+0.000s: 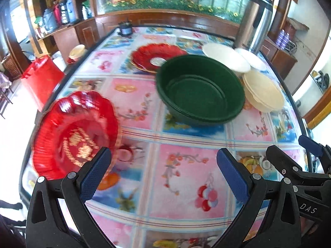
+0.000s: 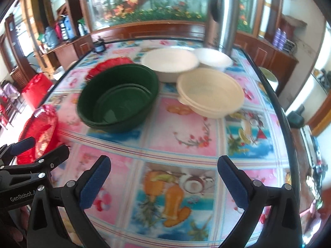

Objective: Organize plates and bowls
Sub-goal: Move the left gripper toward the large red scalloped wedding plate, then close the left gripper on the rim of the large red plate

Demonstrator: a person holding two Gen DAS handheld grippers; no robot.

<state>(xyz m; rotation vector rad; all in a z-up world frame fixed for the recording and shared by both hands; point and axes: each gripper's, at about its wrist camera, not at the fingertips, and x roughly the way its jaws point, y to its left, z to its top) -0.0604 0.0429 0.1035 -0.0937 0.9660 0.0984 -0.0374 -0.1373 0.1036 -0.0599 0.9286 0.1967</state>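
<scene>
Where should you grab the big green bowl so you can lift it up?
Grab the green bowl by its rim, probably on the near edge that faces the tools. It sits upright with its mouth open, so one finger can slip inside and one outside the thin wall. The right tool is open and looks nearest. The far side is crowded by the cream bowl and the red plate.

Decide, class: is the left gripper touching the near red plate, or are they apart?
Cannot tell. In the left wrist view, the left gripper is open and one fingertip overlaps the red plate's rim, but motion blur hides any contact or gap.
</scene>
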